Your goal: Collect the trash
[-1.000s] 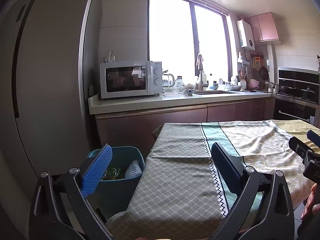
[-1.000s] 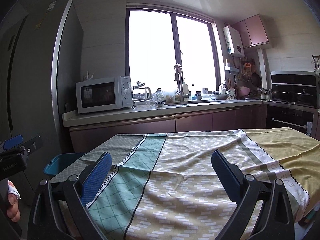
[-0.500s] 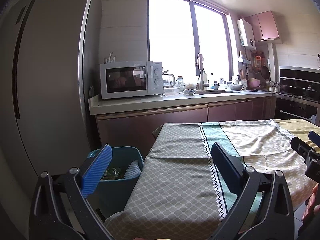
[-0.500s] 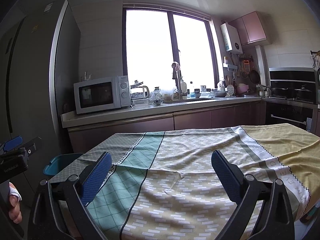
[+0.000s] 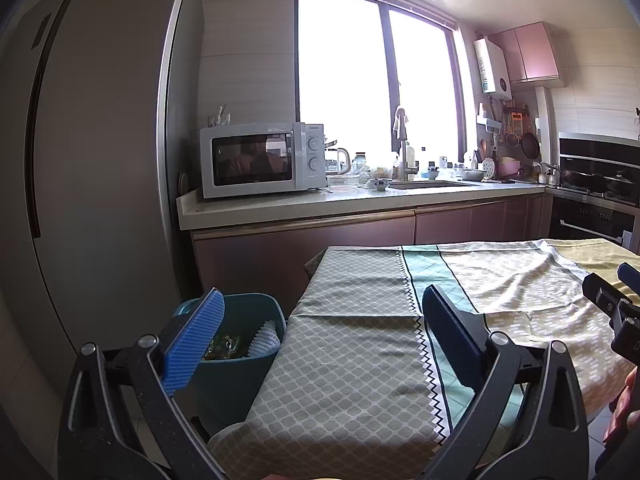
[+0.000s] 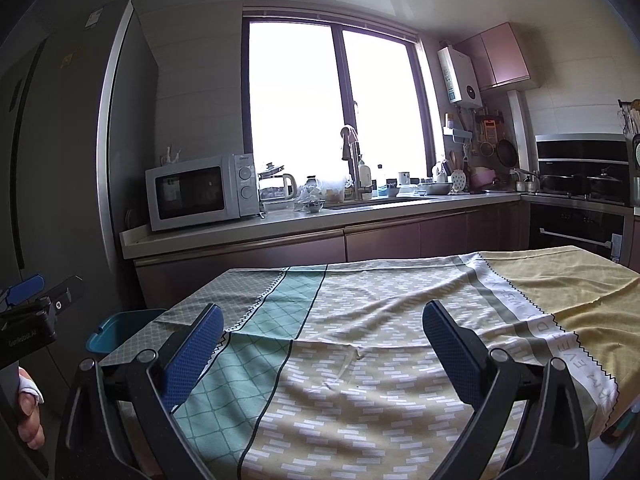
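Observation:
A teal trash bin (image 5: 256, 316) stands on the floor at the table's left end, with wrappers and a white ribbed piece (image 5: 266, 340) inside it. In the right wrist view only the bin's rim (image 6: 120, 330) shows past the table corner. My left gripper (image 5: 320, 340) is open, held over the table's near left corner, with the bin behind its left finger. My right gripper (image 6: 324, 354) is open above the patterned tablecloth (image 6: 380, 320), nothing between its fingers. Each gripper shows at the edge of the other's view. No loose trash shows on the cloth.
A tall grey fridge (image 5: 80, 160) fills the left. A counter (image 5: 360, 200) with a microwave (image 5: 260, 164), kettle, sink and dishes runs under the window behind the table. An oven and stove (image 6: 580, 200) stand at right. A person's hand (image 6: 28, 420) holds the left tool.
Both views have tilted up and drawn back slightly, so the table sits lower in frame. Both grippers stay open and hold nothing.

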`<state>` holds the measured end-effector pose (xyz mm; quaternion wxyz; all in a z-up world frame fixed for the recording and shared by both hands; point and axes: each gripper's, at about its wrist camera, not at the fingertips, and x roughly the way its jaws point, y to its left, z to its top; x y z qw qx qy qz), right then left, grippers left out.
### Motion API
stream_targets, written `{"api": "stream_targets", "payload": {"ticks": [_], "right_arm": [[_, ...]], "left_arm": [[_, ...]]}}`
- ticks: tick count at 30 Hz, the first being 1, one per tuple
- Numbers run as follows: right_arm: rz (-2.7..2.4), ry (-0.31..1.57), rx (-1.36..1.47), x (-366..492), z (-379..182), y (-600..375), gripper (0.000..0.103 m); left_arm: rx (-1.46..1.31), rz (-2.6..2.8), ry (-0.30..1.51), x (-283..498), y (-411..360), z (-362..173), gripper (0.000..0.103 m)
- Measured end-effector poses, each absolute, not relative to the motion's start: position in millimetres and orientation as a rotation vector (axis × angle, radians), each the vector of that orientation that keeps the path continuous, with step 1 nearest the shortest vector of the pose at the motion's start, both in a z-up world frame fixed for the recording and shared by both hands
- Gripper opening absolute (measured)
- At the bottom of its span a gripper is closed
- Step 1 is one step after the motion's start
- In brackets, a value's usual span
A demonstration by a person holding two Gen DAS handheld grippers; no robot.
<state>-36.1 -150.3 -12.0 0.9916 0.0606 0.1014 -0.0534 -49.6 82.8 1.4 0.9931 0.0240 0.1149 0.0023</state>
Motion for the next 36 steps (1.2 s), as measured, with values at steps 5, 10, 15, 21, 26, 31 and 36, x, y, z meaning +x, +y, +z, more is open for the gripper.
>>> {"api": "stream_targets", "payload": {"ticks": [5, 10, 15, 21, 26, 31, 36], "right_arm": [[-0.113, 0.206, 0.123, -37.0, -11.0, -150.3, 0.096], [-0.112, 0.208, 0.124, -37.0, -10.8, -150.8, 0.096], [-0.114, 0.208, 0.123, -38.0, -10.9, -150.0, 0.096], [-0.114, 0.206, 0.124, -39.4, -10.8, -149.3, 0.096], [-0.116, 0.205, 0.121, -39.4, -10.1, -148.5, 0.096], [-0.115, 0.2, 0.12, -39.3, -9.3, -148.1, 0.096], [-0.114, 0.199, 0.121, -39.2, -8.9, -147.9, 0.096]], "left_arm": [[0.045, 0.003, 0.232, -50.0, 80.5, 2.2, 0.098], [0.046, 0.002, 0.232, -50.0, 80.4, 2.2, 0.098], [0.046, 0.003, 0.231, -50.9, 76.6, 1.6, 0.097], [0.045, 0.002, 0.228, -51.5, 76.2, 1.6, 0.098], [0.046, 0.002, 0.228, -51.5, 75.5, 1.0, 0.098], [0.046, 0.002, 0.228, -52.3, 75.7, 2.2, 0.098], [0.047, 0.004, 0.229, -52.4, 75.8, 2.4, 0.098]]}}
